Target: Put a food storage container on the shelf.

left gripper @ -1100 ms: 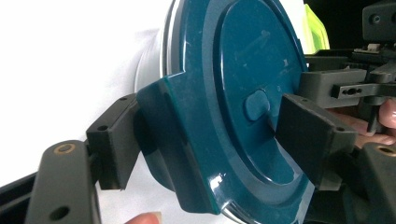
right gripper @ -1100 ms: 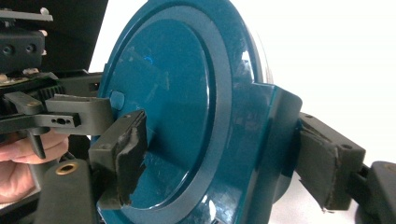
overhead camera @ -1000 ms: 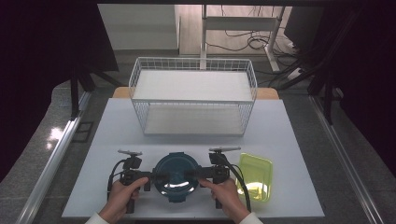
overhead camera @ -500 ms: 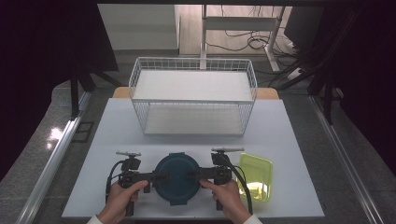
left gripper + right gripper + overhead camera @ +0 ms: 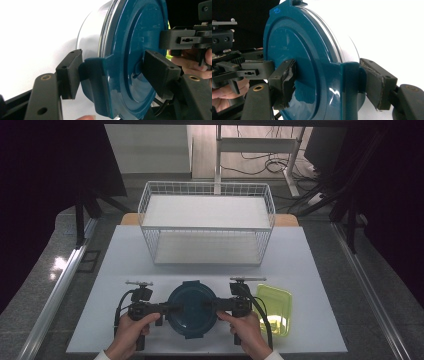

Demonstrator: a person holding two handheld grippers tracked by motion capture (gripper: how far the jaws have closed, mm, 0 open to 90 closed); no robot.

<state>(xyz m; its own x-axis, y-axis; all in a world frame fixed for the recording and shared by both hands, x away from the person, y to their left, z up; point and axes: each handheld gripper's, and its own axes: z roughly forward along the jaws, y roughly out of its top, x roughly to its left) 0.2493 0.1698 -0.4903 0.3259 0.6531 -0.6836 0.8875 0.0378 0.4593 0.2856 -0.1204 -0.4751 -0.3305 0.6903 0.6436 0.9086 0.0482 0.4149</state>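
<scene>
A round clear container with a dark blue clip lid (image 5: 191, 309) sits at the table's front middle. My left gripper (image 5: 167, 309) holds its left edge and my right gripper (image 5: 214, 305) its right edge. In the left gripper view the jaws of the left gripper (image 5: 115, 72) close over a lid clip (image 5: 93, 75), one pad under it, one on the lid top (image 5: 135, 45). In the right gripper view the right gripper (image 5: 330, 81) clamps the opposite clip (image 5: 349, 82) the same way, on the lid (image 5: 287, 45).
A white wire basket (image 5: 207, 185) with two shelves stands at the back of the white table (image 5: 320, 270). A yellow-green rectangular container (image 5: 272, 310) lies just right of my right hand. Dark floor and metal rails flank the table.
Both grippers stay on the blue-lidded container. The bright glare on the lid has gone and the container has shifted slightly.
</scene>
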